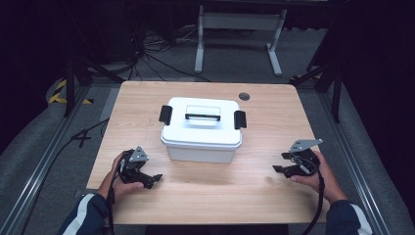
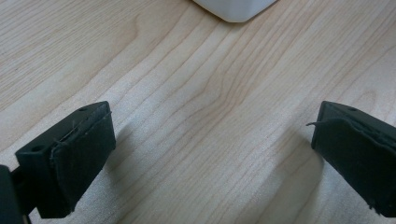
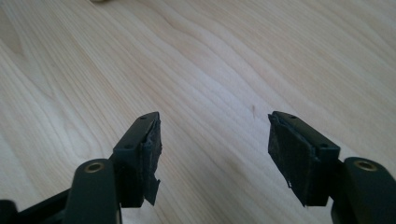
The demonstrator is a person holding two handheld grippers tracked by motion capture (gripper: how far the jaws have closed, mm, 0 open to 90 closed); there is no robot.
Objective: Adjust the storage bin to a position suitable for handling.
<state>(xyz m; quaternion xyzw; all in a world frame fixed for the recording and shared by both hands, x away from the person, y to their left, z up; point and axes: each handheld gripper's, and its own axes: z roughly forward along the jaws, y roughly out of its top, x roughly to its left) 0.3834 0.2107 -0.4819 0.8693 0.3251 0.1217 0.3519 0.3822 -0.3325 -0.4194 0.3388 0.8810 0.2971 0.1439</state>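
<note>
Two grippers rest low in the frame, left gripper (image 1: 155,179) and right gripper (image 1: 279,163), jaws apart and empty; the box (image 1: 202,129) sits mid-frame between them, untouched.

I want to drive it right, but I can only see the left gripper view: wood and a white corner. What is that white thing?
Observer: A white storage box in the middle of the table, its lid on.
Operator: Does it have a handle?
Observer: Yes, a black-edged handle lies flat on the lid, with a black latch at each end of the box.
Operator: Where is my other gripper?
Observer: The right gripper rests on the table to the box's right, jaws open with nothing between them.
</note>
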